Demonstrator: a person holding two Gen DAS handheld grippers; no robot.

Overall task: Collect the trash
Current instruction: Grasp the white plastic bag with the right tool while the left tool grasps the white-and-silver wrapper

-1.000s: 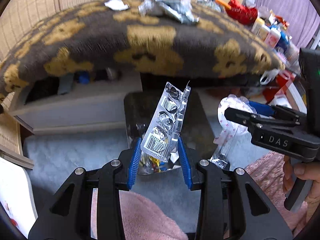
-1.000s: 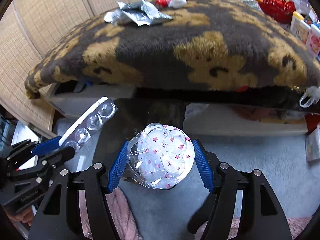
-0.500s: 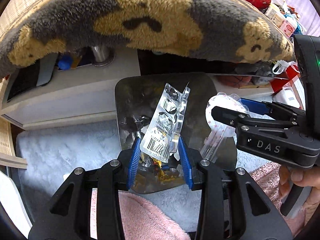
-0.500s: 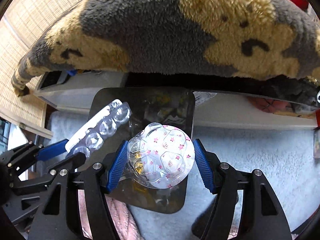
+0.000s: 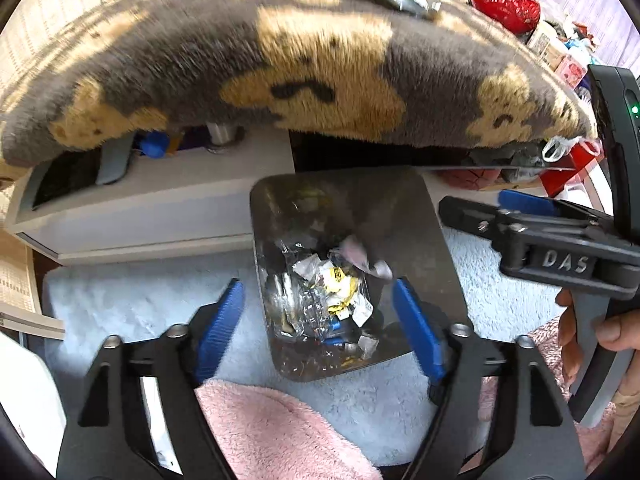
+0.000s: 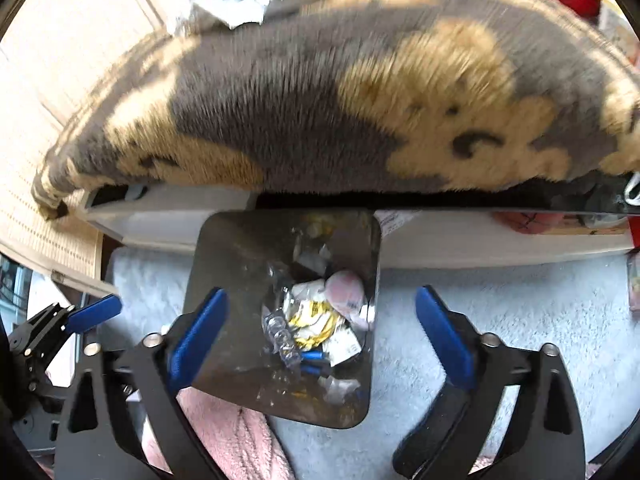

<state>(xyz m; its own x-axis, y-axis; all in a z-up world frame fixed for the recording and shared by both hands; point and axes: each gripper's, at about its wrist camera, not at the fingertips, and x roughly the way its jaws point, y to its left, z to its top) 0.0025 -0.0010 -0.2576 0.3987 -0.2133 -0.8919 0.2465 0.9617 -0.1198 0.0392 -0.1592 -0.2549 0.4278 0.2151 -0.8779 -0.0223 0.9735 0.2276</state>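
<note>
Both the left claw (image 5: 318, 316) and the right claw (image 6: 320, 330) hang over the dark bin (image 5: 432, 216) on the floor, jaws opening with nothing between them, so the trash (image 5: 320, 300) lies inside it.

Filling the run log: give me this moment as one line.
step: drop trash | left tongs: opening, empty | right tongs: opening, empty | bin: below both, holds wrappers | more trash on blanket
</note>
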